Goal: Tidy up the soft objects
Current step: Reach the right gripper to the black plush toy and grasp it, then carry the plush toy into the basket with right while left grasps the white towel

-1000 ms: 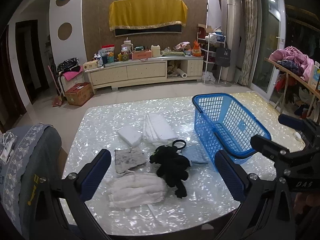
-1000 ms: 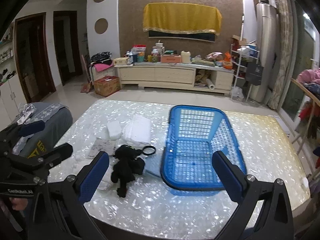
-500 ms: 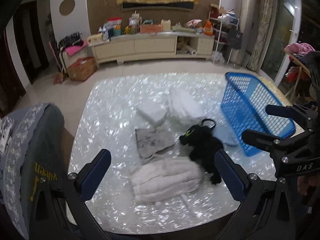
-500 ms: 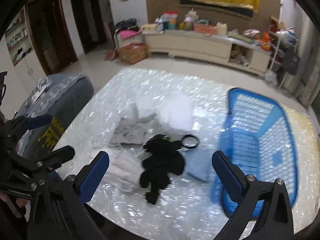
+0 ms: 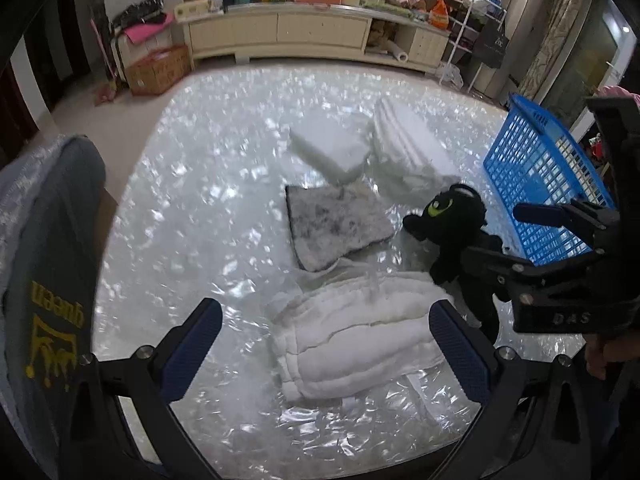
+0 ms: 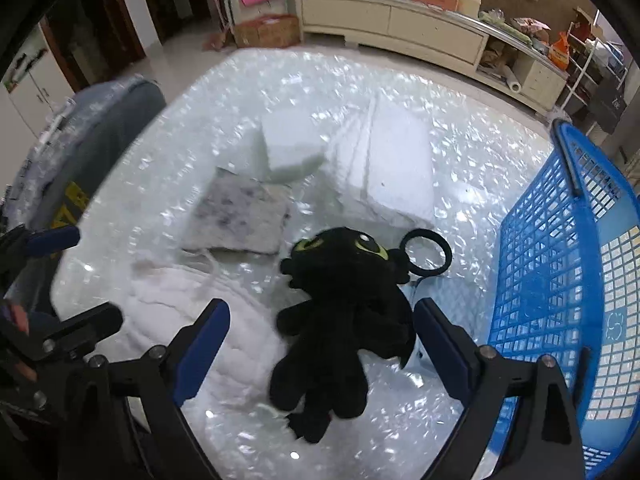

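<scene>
A folded white quilted cloth [image 5: 356,336] lies on the shiny table between the open fingers of my left gripper [image 5: 326,338], which hovers just above it. A black plush toy [image 6: 348,320] with green eyes lies between the open fingers of my right gripper [image 6: 322,338]; it also shows in the left wrist view [image 5: 456,220]. A grey mottled cloth [image 5: 336,224], a white foam block [image 5: 328,148] and a folded white cloth [image 5: 412,156] lie beyond. A blue plastic basket [image 6: 568,280] stands at the right. A light blue cloth [image 6: 412,292] peeks out under the toy.
A grey chair back [image 5: 44,280] with yellow lettering stands at the table's left edge. A black ring [image 6: 426,256] lies behind the plush toy. A long cabinet [image 5: 312,36] with clutter stands across the room. The table's near edge [image 5: 320,468] is close below both grippers.
Both grippers have moved forward and down toward the table. The left one has come over the white quilted cloth, the right one over the black plush toy. Both stay open.
</scene>
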Motion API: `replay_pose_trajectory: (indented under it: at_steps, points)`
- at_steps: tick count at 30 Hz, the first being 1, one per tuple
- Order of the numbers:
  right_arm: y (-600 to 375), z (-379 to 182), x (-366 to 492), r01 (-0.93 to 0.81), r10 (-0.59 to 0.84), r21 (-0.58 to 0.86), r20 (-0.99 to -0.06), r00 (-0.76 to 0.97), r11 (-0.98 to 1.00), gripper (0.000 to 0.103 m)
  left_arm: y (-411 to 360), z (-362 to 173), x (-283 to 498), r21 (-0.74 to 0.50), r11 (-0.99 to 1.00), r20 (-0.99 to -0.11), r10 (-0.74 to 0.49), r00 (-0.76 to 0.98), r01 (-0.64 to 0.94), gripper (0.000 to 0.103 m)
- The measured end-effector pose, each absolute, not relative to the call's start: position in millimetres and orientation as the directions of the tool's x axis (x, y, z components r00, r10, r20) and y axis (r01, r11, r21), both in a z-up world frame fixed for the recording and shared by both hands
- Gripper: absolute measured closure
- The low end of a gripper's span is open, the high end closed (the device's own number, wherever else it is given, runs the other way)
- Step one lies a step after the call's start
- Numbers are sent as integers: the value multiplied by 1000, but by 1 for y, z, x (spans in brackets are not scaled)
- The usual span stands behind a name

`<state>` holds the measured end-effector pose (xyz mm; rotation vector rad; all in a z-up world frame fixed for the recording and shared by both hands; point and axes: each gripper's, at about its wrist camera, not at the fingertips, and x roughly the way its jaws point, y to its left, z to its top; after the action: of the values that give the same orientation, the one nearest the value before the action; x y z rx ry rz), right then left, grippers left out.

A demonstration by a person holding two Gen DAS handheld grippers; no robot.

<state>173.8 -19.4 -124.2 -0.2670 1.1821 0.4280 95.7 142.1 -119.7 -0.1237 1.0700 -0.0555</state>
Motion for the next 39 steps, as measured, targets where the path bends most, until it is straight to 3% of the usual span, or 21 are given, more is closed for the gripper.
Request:
replay_pose_trajectory:
  at_steps: [2, 8, 12, 16, 24, 39]
  points:
    - [-22, -134, 180, -443, 172, 26, -941, 292, 896, 10, 141, -126, 98, -129, 992, -877, -111, 468, -7, 0]
    - [-26, -163, 197, -419, 137, 29, -963, 231, 908, 25, 138, -139, 104, -153, 988, -895, -151, 420, 29, 0]
    - [-26, -166, 199, -417, 177, 84, -966, 188, 905, 44, 136, -147, 107, -174, 984, -905, -178, 385, 46, 0]
    - [-25, -165, 197, -429, 193, 97, -963, 187, 898, 56, 136, -149, 105, -169, 985, -908, -172, 381, 41, 0]
    - [-41, -136, 181, -425, 260, 155, -945, 200, 892, 59, 130, -143, 99, -115, 992, -915, -129, 383, 59, 0]
    - [-87, -22, 171, -444, 363, 200, -876, 318, 873, 59, 144, -164, 102, -104, 994, -940, -93, 329, -17, 0]
